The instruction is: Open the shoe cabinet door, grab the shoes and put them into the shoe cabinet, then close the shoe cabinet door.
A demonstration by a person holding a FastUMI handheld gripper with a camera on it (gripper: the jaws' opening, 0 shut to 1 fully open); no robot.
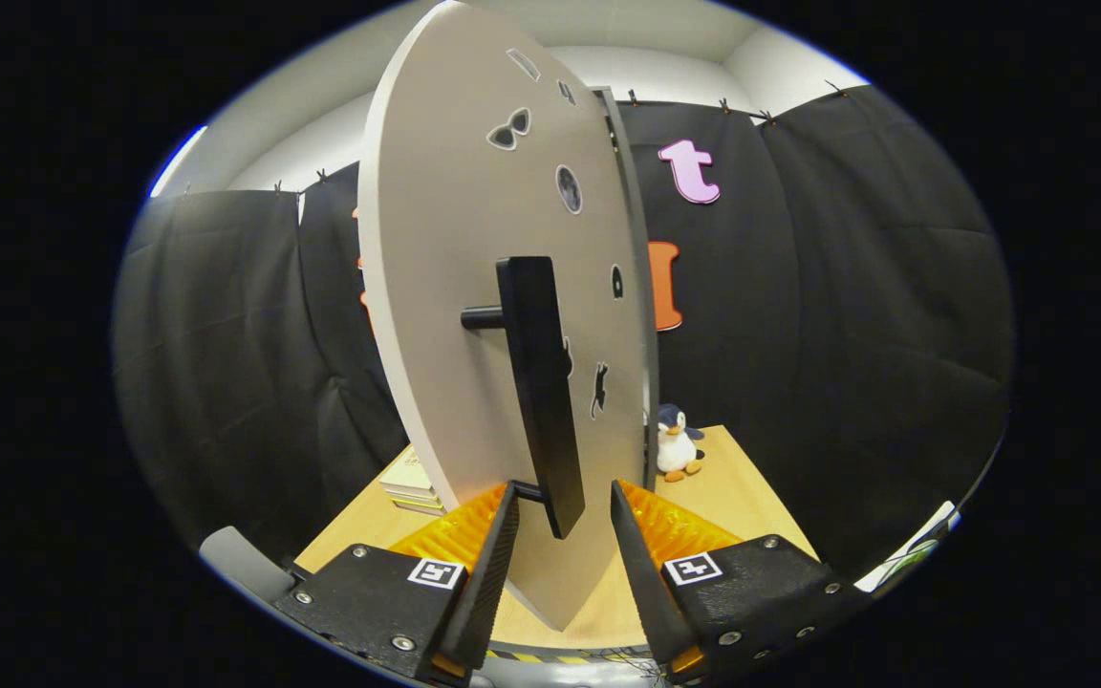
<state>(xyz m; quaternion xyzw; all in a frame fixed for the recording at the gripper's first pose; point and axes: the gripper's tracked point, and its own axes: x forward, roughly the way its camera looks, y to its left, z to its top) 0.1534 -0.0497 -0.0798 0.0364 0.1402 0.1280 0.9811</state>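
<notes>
Gripper view: gripper [565, 521] jaws stood wide, straddling the long black bar handle [539, 382] of the pale grey cabinet door [445, 287]; closing squarely before swinging would prevent slipping.

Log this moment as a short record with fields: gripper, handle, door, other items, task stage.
gripper: gripper open, its fingers either side of the handle's lower end, not pressing on it
handle: black bar handle, upright, standing off the door on short posts
door: pale shoe cabinet door with small stickers, seen at a slant just ahead of the fingers; whether it is ajar cannot be told
other items: toy penguin on the wooden table beyond the door; stack of books to the door's other side
task stage: at the door handle; no shoes seen
</notes>
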